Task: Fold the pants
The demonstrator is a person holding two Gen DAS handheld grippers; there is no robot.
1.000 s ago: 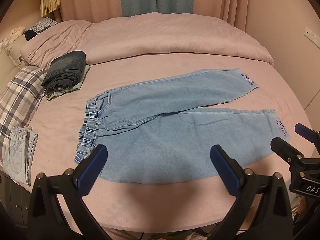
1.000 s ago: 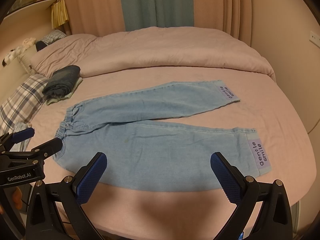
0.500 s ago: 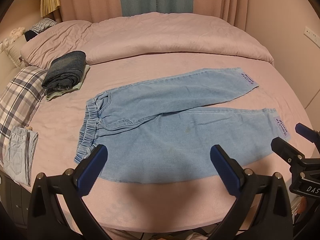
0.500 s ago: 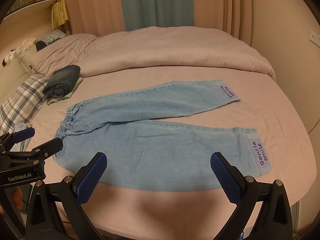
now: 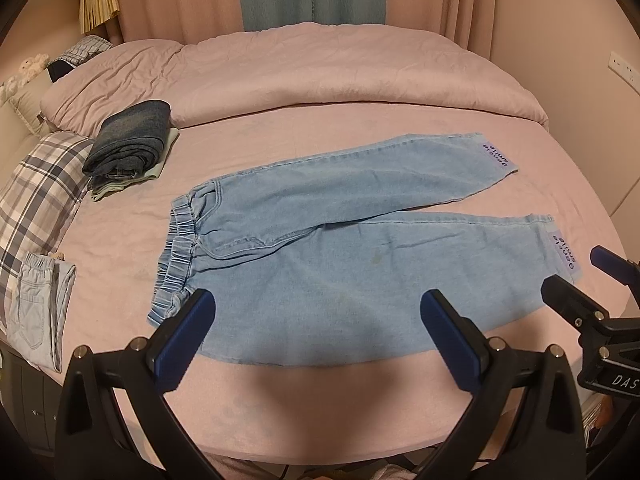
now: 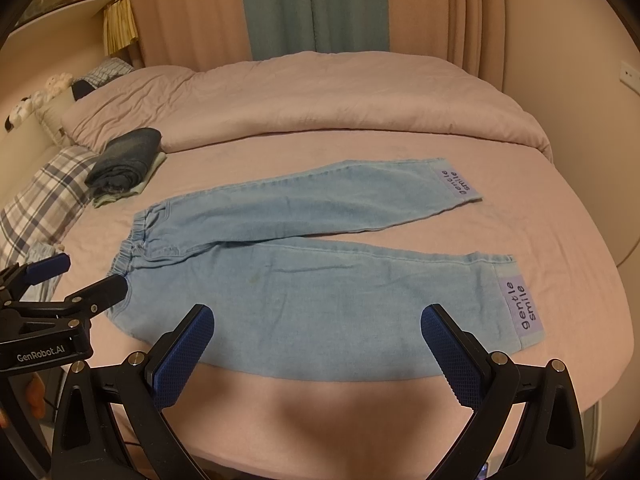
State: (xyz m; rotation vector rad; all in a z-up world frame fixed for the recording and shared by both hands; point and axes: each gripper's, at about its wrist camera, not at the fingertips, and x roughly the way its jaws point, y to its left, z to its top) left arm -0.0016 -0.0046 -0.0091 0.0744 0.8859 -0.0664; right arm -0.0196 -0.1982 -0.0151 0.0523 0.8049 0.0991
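Observation:
Light blue denim pants (image 5: 340,248) lie flat on the pink bed, elastic waistband at the left, both legs running right and slightly spread; they also show in the right wrist view (image 6: 320,272). Each cuff has a lilac "gentle smile" patch (image 6: 524,308). My left gripper (image 5: 318,316) is open and empty, hovering near the bed's front edge by the waistband end. My right gripper (image 6: 318,332) is open and empty, over the near leg's lower edge. Each gripper shows at the edge of the other's view, the right one (image 5: 592,280) and the left one (image 6: 76,280).
A folded dark denim stack (image 5: 128,140) lies at the back left near a plaid pillow (image 5: 36,196). Another folded light denim piece (image 5: 38,300) rests at the left edge. A pink duvet (image 5: 320,72) covers the far half. Curtains and wall stand behind.

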